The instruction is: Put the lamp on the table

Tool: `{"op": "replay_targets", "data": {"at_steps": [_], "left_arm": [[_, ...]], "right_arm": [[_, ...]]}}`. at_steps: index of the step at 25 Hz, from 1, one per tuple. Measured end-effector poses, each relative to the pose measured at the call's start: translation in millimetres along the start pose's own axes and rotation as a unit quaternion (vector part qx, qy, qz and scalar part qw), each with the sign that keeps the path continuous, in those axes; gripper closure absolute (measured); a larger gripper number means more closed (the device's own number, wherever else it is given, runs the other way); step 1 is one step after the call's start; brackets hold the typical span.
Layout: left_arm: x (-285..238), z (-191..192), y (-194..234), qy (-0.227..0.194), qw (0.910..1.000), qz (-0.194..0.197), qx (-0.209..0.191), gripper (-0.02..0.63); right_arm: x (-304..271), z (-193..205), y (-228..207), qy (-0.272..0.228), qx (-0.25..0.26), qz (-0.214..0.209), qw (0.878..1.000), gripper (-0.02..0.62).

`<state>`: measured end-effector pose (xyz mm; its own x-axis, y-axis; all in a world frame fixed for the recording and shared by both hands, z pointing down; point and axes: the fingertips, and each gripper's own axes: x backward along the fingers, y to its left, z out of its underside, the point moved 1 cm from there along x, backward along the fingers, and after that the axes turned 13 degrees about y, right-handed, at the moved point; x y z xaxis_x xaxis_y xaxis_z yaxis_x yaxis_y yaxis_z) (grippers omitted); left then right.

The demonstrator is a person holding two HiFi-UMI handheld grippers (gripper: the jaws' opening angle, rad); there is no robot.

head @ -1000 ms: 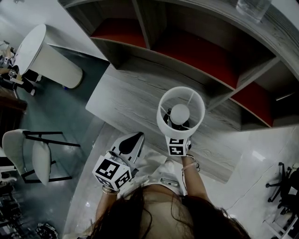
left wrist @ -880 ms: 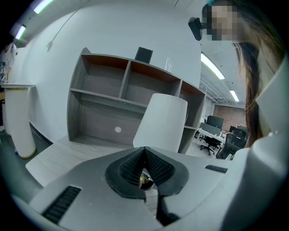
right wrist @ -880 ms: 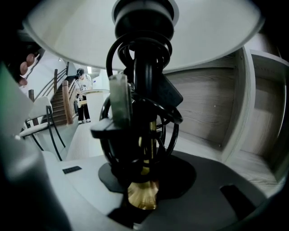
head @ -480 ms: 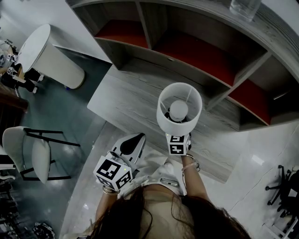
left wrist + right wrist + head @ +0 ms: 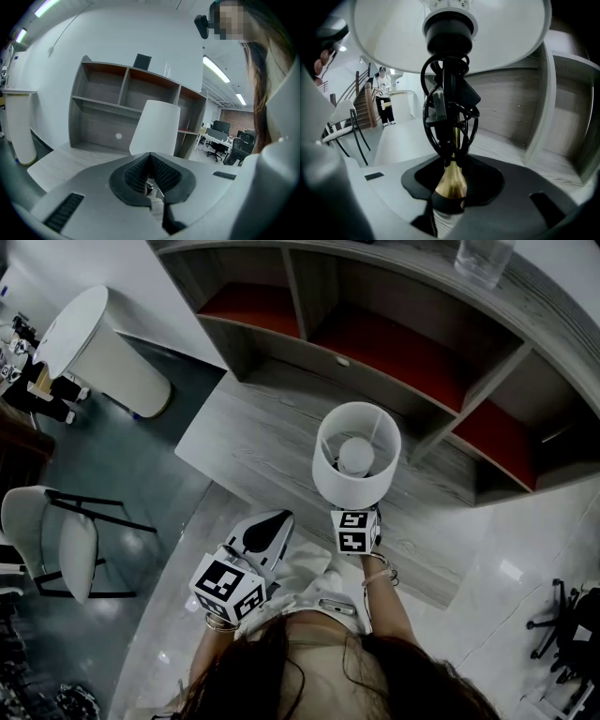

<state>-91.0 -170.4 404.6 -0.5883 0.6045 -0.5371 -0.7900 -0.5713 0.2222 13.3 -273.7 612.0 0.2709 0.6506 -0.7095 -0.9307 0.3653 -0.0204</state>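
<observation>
The lamp (image 5: 356, 454) has a white drum shade, a round bulb and a brass stem (image 5: 451, 180) with a black cord coiled round it (image 5: 447, 112). My right gripper (image 5: 354, 514) is shut on the stem below the shade and holds the lamp upright over the grey wooden table (image 5: 248, 442). In the right gripper view the stem rises from between the jaws (image 5: 451, 190), with the shade (image 5: 450, 28) overhead. My left gripper (image 5: 270, 519) is lower left, near the table's front edge, shut and holding nothing. Its own view shows the closed pads (image 5: 150, 159) and the shade (image 5: 157, 126) beyond.
A grey shelf unit with red-backed compartments (image 5: 394, 343) stands behind the table, with a glass (image 5: 486, 259) on its top. A white round pedestal table (image 5: 94, 343) and a chair (image 5: 61, 549) stand to the left. People stand by stairs (image 5: 384, 93) far off.
The right gripper has carried the lamp a little farther over the table, toward the shelf. The left gripper has hardly moved.
</observation>
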Motion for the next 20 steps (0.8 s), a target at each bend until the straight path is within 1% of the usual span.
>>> {"op": "replay_targets", "data": {"at_steps": [5,12,20], "left_arm": [[7,3,-4,-0.006,1.0,0.001,0.004,0.601],[15,5,-19,-0.018,0.9998,0.003,-0.005,0.601],[30,10,-33,-0.033,0.9995,-0.002,-0.002,0.601]], "right_arm": [[6,6,1,0.003,0.002,-0.002,1.0,0.488],[23,22,13,0.014,0.018,-0.013,1.0,0.488],[42,35,15,0.019,0.018,-0.02,0.999,0.489]]}}
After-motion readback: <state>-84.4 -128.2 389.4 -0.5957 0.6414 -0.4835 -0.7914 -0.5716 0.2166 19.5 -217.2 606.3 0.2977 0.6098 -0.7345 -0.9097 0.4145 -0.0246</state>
